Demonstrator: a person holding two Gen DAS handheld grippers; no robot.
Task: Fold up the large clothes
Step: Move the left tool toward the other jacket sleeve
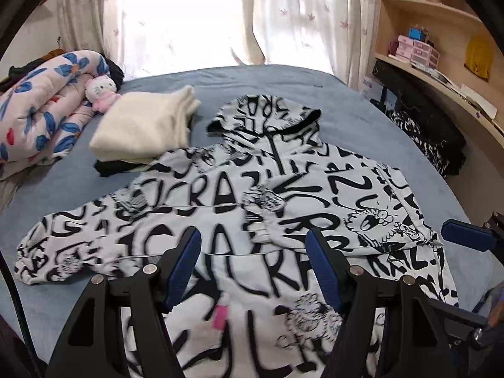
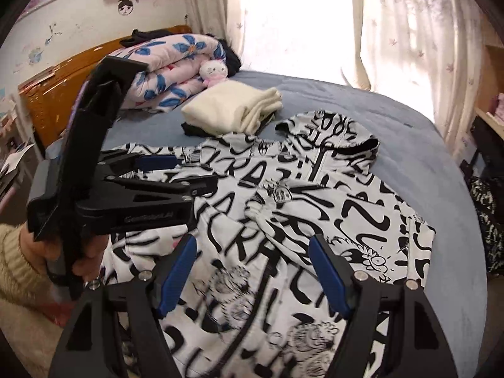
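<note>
A white hoodie (image 1: 220,195) covered in black graffiti lettering lies face up on the blue bed (image 1: 283,85), hood toward the window. One sleeve is folded across the chest, its cuff (image 1: 267,208) near the middle; the other sleeve (image 1: 50,245) stretches out to the left. My left gripper (image 1: 253,249) hovers open over the lower chest with nothing between its blue pads. My right gripper (image 2: 253,249) hangs open above the hoodie (image 2: 346,195) with nothing between its pads either. In the right wrist view a hand holds the left gripper (image 2: 186,173) over the garment's left side.
A folded cream garment (image 1: 141,126) rests on a black one beside the hood. A flowered quilt (image 1: 41,110) and a plush toy (image 1: 100,91) lie at the bed's head by the wooden headboard (image 2: 63,88). Dark clothes (image 1: 425,138) and shelves (image 1: 441,72) line the right side.
</note>
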